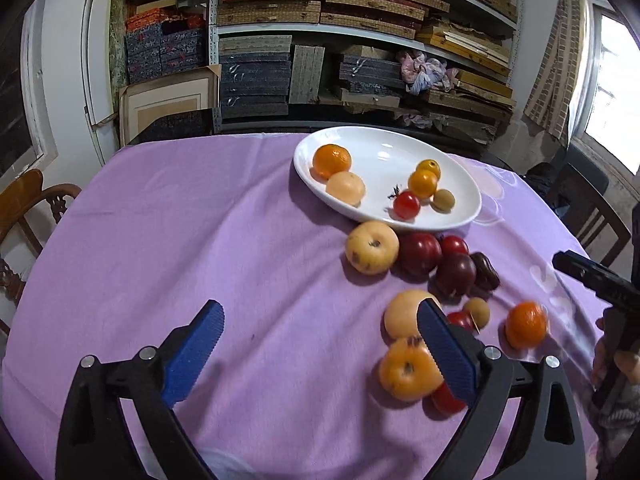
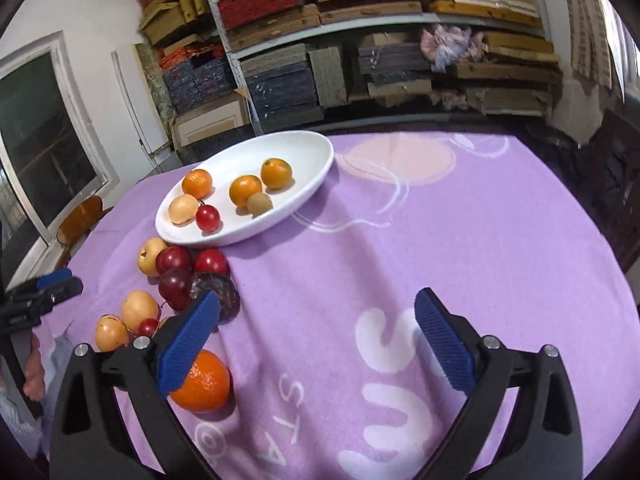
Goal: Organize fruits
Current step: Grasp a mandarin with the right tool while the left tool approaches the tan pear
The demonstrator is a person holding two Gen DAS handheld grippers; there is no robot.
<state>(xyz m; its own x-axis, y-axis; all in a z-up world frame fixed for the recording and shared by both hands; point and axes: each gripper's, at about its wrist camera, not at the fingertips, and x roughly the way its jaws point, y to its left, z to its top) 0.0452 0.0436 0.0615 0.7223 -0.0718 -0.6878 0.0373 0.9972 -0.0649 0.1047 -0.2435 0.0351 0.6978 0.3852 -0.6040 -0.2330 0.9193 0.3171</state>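
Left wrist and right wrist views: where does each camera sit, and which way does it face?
Left wrist: sits on the left gripper, facing down-forward over the purple cloth to the white plate; open blue fingers and the right gripper show.
Right wrist: sits on the right gripper, plate ahead-left; open fingers, the left gripper, a hand.
Shared: plate, loose orange, shelves.

My left gripper (image 1: 320,332) and right gripper (image 2: 316,320) are black frames with ribbed blue pads (image 1: 192,354) and silver screws (image 2: 491,343).
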